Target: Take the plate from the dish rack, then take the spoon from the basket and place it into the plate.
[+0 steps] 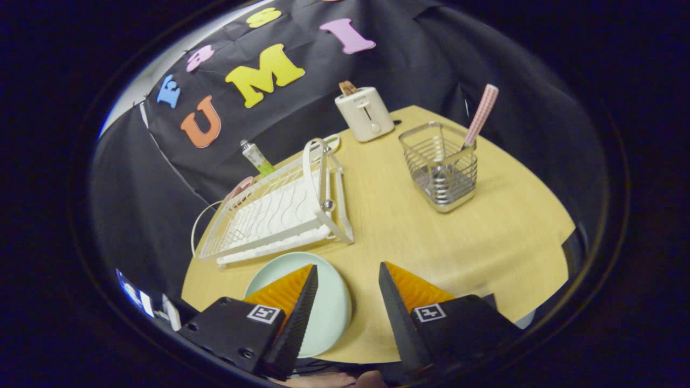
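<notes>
A staged kitchen booth: toaster (365, 113), dish rack (280, 210), black cloth wall (135, 178).

Pale green plate (329, 302), white dish rack (280, 215), pink-checked spoon (481, 114), silver basket (439, 164)

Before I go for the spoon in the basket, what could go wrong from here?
The spoon leans on one corner of the light wire basket, so pulling at an angle might tip or drag the basket. The plate lies near the table's front edge, partly under one finger of the open gripper; lifting off carelessly could nudge it. The toaster stands close behind the basket, so overreaching may bump it.
</notes>
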A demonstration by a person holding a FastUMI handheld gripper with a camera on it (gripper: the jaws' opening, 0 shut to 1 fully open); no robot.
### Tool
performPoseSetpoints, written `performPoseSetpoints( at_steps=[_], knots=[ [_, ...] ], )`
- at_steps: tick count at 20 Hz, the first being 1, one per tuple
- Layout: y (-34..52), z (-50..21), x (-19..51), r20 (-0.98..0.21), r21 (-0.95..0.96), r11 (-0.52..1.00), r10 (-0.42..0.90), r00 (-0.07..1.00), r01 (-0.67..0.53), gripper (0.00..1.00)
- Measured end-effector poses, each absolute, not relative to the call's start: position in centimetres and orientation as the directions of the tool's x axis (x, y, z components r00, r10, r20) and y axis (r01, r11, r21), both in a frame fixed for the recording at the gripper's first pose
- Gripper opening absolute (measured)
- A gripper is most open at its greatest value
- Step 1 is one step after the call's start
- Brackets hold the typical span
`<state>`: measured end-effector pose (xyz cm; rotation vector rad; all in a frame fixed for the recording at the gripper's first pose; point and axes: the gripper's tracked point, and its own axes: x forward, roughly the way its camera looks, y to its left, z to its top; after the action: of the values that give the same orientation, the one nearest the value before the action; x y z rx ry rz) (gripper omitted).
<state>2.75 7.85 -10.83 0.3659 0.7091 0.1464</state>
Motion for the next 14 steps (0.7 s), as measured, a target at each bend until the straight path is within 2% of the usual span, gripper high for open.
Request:
performPoseSetpoints(
  at_steps=[4,8,11,14],
  knots=[
    [1.9,-7.1,1.9,-0.453,0.187,0.982,0.084,0.887,0.003,0.79],
    [-3.5,-5.0,0.8,-0.326,0.079,0.995,-0.036,0.945,0.065,0.87],
    [-6.3,-5.0,1.6,-0.286,0.09,0.993,-0.05,0.957,0.079,0.88],
    [-7.7,-5.6,3.7,-0.263,0.128,0.991,-0.003,0.965,0.038,0.88]
  ],
)
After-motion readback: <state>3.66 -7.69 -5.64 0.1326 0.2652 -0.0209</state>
